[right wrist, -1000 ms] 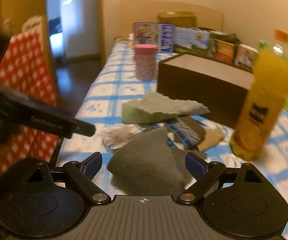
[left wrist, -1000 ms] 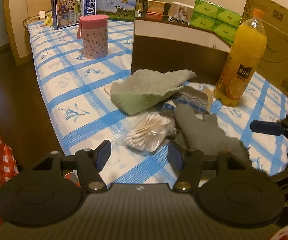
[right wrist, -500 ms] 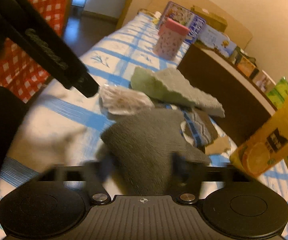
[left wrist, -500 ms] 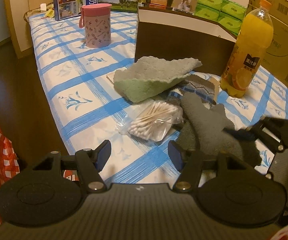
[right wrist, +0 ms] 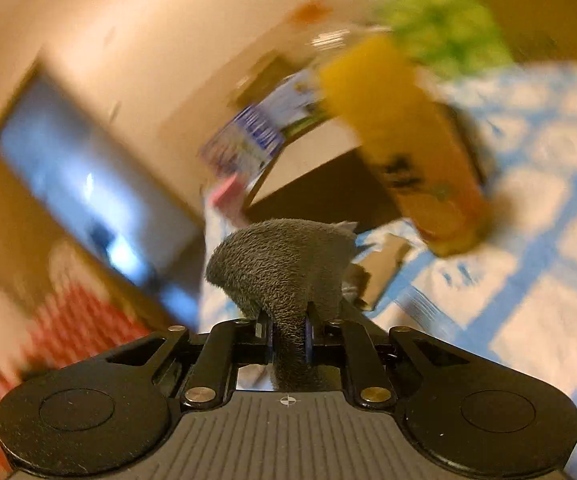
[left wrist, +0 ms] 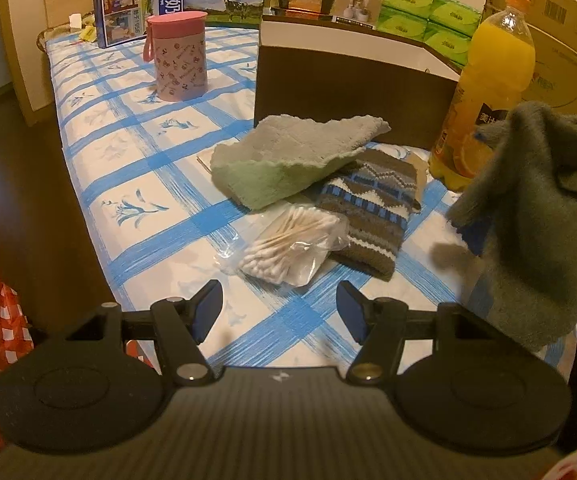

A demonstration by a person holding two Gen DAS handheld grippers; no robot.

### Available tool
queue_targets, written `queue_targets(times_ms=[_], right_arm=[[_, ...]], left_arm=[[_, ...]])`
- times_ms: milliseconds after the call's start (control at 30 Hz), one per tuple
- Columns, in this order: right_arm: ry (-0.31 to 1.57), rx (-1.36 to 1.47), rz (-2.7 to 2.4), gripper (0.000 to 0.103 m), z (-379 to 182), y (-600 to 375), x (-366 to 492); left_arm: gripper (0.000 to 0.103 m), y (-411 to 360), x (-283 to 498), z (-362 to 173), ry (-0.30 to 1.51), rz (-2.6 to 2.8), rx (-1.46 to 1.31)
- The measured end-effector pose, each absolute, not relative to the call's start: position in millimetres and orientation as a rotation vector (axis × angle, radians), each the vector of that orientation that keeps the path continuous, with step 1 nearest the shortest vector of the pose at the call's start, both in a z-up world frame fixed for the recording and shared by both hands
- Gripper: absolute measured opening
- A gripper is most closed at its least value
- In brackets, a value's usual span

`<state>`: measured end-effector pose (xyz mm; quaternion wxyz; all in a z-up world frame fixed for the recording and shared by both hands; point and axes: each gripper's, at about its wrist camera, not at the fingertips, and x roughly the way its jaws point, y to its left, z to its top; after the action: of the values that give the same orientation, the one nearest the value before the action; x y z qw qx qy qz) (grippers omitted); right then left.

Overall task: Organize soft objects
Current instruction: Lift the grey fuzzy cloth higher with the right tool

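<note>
Right fingers (right wrist: pixel 272 334) clenched on grey cloth (right wrist: pixel 284 268); left fingers (left wrist: pixel 208 306) released, empty; background motion-blurred, orange bottle (right wrist: pixel 404 148) apparently behind.

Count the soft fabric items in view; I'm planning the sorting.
3: a green towel draped over a patterned knit sock on the checked tablecloth, and a grey fleece cloth hanging from the right tongs. More may lie hidden underneath.

grey cloth (left wrist: pixel 536 216), green towel (left wrist: pixel 288 160), blue-checked tablecloth (left wrist: pixel 136 168)
</note>
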<state>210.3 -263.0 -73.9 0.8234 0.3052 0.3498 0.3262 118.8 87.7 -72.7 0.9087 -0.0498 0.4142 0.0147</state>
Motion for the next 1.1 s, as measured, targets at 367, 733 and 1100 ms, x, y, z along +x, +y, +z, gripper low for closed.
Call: queue_targets(times_ms=[367,733,1100], right_arm=[[0.853,0.084,0.391,0.027,-93,-225,223],[0.779,-0.234,0.384,0.068,-123,-171,199],[0.799,-0.256,0.37,0.071,-135,-159,211]], left_arm=[[0.06,79,123,-77,0.862,0.019,-0.079],[0.062,77,139,-82,0.819,0.009,-0.007],[0.064,59,170,-111,0.839,-0.02,0.155]])
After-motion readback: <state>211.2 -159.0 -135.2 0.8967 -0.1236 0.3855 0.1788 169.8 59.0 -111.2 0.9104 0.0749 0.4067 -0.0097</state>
